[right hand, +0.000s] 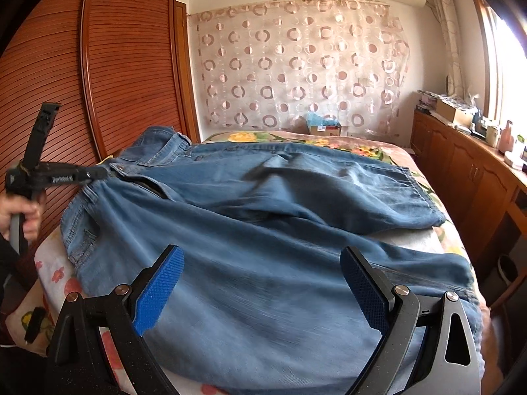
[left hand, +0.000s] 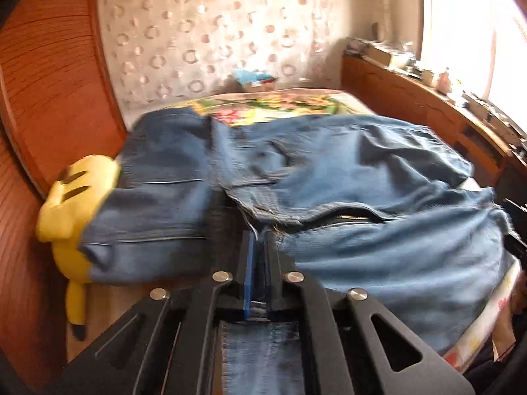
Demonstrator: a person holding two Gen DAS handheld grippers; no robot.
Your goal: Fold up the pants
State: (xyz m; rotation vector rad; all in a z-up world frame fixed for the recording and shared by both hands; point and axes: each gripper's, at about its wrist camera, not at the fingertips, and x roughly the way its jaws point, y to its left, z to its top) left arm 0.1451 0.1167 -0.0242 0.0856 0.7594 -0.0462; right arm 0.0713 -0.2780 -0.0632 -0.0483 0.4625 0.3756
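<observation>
Blue jeans [right hand: 263,204] lie spread across the flowered bed [right hand: 332,141], waist at the left and legs running to the right. My left gripper [left hand: 260,240] is shut on the waistband by the open fly, with denim pinched between its blue pads. From the right wrist view the left gripper [right hand: 98,173] bites the waist near the button, lifting it a little, held by a hand [right hand: 19,214]. My right gripper [right hand: 262,251] stands wide open just above the near trouser leg, nothing between its fingers [right hand: 158,293].
A yellow plush toy [left hand: 72,204] lies at the bed's left edge beside the slatted wooden wardrobe [right hand: 98,65]. A cluttered wooden cabinet [right hand: 461,171] runs along the right under the window. A cardboard box [right hand: 324,128] sits at the bed's far end.
</observation>
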